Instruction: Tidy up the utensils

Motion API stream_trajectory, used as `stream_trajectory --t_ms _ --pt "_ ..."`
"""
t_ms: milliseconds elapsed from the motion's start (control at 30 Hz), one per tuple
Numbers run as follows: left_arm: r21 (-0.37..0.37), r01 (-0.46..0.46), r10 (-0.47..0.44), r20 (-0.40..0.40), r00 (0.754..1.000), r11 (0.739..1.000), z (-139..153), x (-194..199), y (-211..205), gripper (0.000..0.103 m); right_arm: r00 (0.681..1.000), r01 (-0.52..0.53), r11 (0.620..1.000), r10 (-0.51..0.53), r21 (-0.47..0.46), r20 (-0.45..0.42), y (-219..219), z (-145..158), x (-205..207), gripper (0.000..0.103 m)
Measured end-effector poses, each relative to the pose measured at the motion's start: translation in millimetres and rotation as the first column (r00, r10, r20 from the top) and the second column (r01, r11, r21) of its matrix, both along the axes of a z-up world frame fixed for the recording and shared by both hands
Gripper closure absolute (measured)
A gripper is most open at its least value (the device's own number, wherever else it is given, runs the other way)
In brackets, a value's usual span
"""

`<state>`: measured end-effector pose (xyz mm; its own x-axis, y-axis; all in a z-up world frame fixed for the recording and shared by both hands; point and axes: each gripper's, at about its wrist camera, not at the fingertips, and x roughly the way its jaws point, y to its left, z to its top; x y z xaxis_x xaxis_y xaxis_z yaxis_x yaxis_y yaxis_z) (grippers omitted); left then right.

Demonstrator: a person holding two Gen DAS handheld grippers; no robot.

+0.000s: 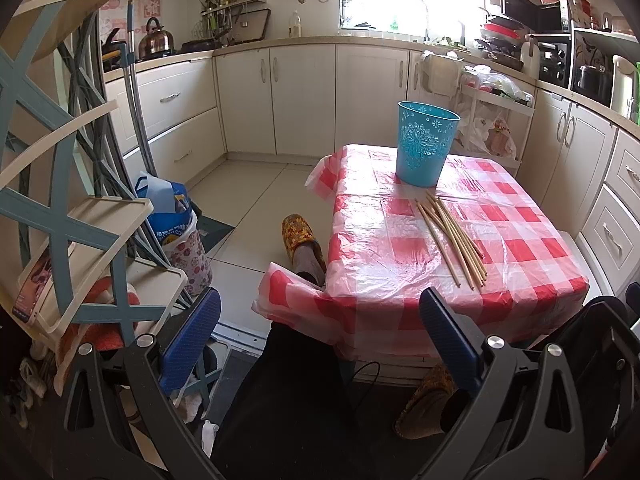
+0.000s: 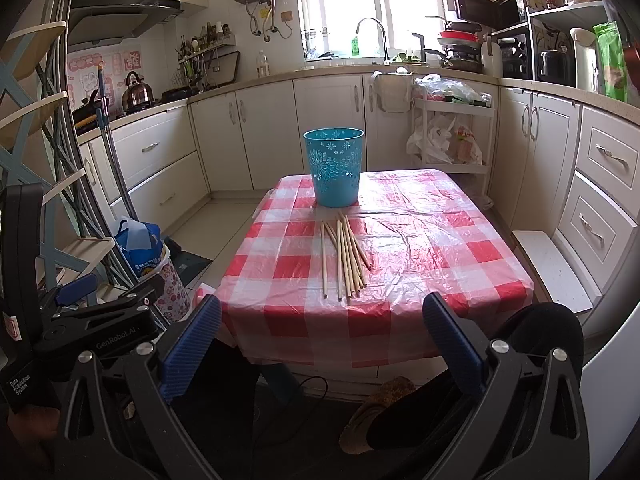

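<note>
Right wrist: one bucket (image 2: 335, 168), about ten chopsticks (image 2: 347, 256).

Ahead of the fingers: a tabletop (image 2: 420, 240) under red-and-white checked plastic cover. Beyond it, cream cabinets (image 2: 260, 136) run in an L under a pale counter. Bright window (image 2: 372, 4) at far centre, overexposed, tap (image 2: 370, 26) below. Kettle (image 2: 137, 90) far left. Pale tiled floor (image 1: 256, 208). Blue-framed shelf rack (image 1: 72, 208) left of the fingers.
</note>
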<state>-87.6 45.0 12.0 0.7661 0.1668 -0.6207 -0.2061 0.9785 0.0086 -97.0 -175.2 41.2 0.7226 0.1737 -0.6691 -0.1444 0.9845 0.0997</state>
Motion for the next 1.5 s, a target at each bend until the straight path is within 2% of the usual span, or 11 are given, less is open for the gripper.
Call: stream_trajectory --t_ms 1300,1500 --pt "-0.006 -0.018 0.018 -0.02 1.0 1.0 -3.3 4.2 5.7 0.007 1.0 0.002 1.0 -0.002 0.0 -0.002 -0.4 0.7 0.7 0.006" --pt "0.016 -0.013 0.014 -0.022 1.0 1.0 -2.6 4.7 2.6 0.007 1.0 0.002 1.0 -0.002 0.0 -0.002 -0.6 0.8 0.8 0.006"
